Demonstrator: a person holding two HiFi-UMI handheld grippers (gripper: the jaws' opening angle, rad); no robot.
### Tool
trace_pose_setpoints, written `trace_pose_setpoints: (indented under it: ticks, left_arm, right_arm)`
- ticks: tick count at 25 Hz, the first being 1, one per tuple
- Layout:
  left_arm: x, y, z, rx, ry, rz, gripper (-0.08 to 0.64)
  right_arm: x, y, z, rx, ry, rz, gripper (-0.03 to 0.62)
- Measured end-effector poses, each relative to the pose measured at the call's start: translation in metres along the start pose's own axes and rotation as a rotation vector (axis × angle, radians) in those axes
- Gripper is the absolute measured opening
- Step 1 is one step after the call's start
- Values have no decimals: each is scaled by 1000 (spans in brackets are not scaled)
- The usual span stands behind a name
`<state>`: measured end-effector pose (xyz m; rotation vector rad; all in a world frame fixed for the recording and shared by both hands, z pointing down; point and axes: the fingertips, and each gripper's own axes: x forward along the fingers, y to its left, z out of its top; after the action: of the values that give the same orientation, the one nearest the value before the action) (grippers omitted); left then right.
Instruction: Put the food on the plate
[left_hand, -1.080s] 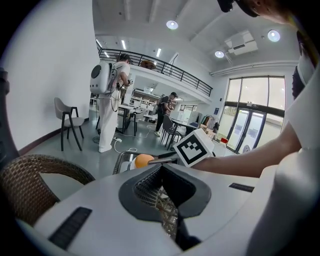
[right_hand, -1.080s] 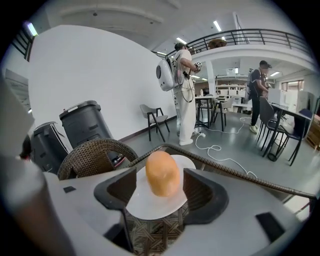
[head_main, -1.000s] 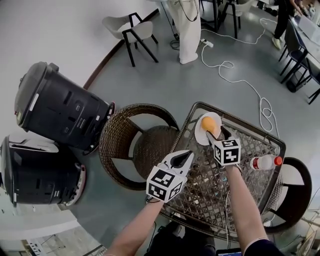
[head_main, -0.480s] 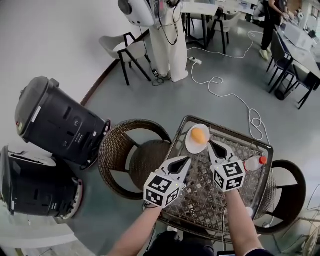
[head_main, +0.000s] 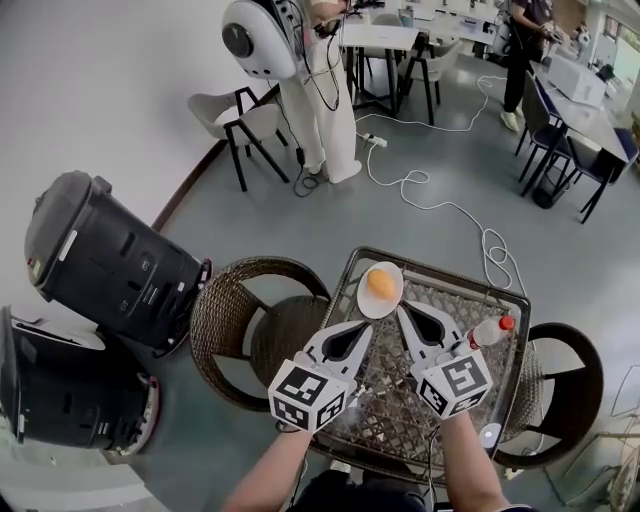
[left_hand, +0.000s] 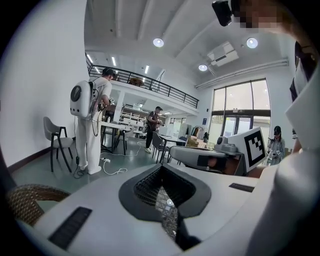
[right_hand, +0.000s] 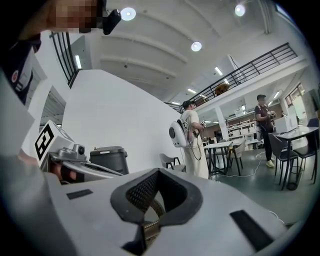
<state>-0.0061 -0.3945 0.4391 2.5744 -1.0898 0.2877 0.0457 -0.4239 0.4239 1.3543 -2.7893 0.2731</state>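
**Food on the plate, both grippers shut over the table**

A square table (head_main: 395, 405) with a woven mesh top and a dark metal rim stands on a grey floor (head_main: 300, 220). At its far edge sits a white plate (head_main: 366, 304) with the round orange food (head_main: 380, 283) on it. A bottle (head_main: 482, 331) with a red cap lies on its side near the table's right edge. Wicker chairs flank the table, one at the left (head_main: 225, 320) and one at the right (head_main: 575, 400). Two black bins (head_main: 110, 262) stand by the white wall (head_main: 100, 90) on the left. Further off, a person (head_main: 320, 90) with a white backpack stands at a desk, and a white cable (head_main: 440, 208) snakes over the floor. A railed gallery (left_hand: 150, 86) runs above the hall.

The left gripper (head_main: 368, 325) and the right gripper (head_main: 401, 309) hang side by side over the table, with their tips towards the plate and just short of it. Each has its jaws together with nothing between them.

A second ago the right gripper was at the plate, its tips beside the food. It has since closed and drawn back. The food lies on the plate as before. The head view has lifted, so more of the hall now shows.
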Motion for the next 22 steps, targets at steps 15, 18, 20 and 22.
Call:
trace_pose_setpoints:
  ticks: [15,18,20,22]
  left_arm:
    - [-7,-2,10,6,-16,0,8]
    - [-8,-1,9,6,-15,0,8]
    - [-9,-1,9,5,-15,0,8]
    - [-10,-1,9,3,-17,0,8]
  right_arm:
    - [-9,7,14,45,-36,12,5]
    - [-8,9,17,40,-39,16,5]
    - [-8,10,18,38,-40,17,5]
    - [-8,11,20,38,-42,17,5]
